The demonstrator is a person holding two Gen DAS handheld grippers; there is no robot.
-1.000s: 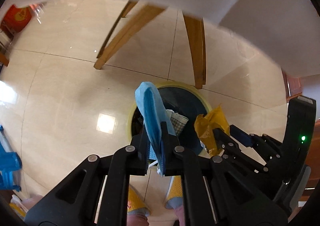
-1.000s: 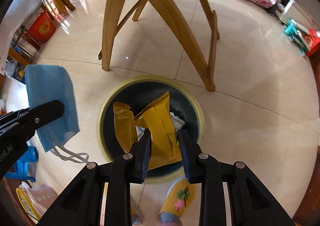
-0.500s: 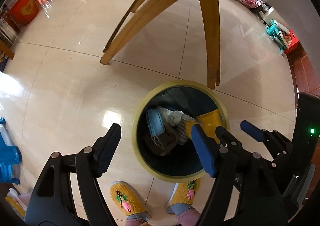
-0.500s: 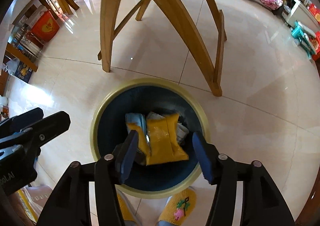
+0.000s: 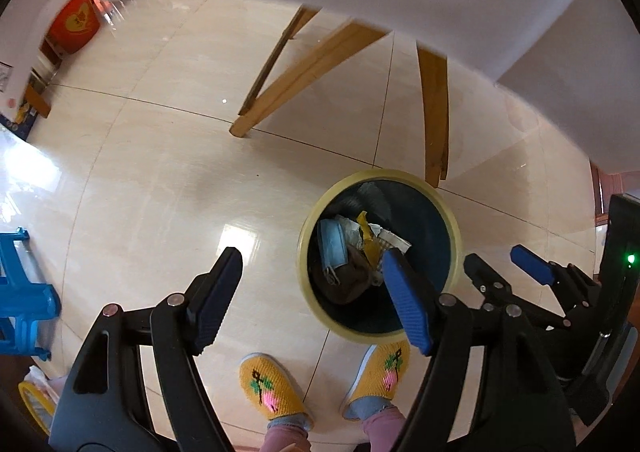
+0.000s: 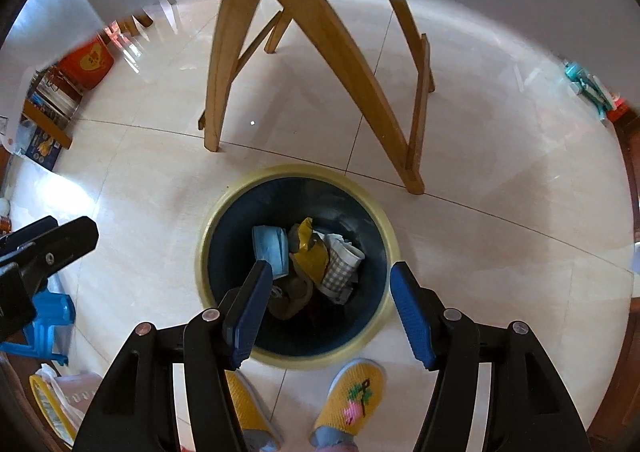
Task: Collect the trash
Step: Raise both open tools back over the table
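Looking down at tiled floor (image 6: 500, 212), wooden legs (image 6: 344, 64) behind the bin (image 6: 394, 248). Trash sits inside it: blue mask (image 6: 270, 248), yellow wrapper (image 6: 312, 252), checked paper (image 6: 340, 268). Left gripper (image 5: 316, 300) and right gripper (image 6: 330, 312) both have fingers spread, holding nothing. Risk: a low finger could clip the rim and tip the bin.

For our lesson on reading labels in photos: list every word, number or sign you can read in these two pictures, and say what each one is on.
No text reads clearly in either view.
Red box: a gold heart-shaped design, with no legible words.
Blue box by the shelf: print too small and blurred to read.
Yellow wrapper in the bin: crumpled, no lettering legible.
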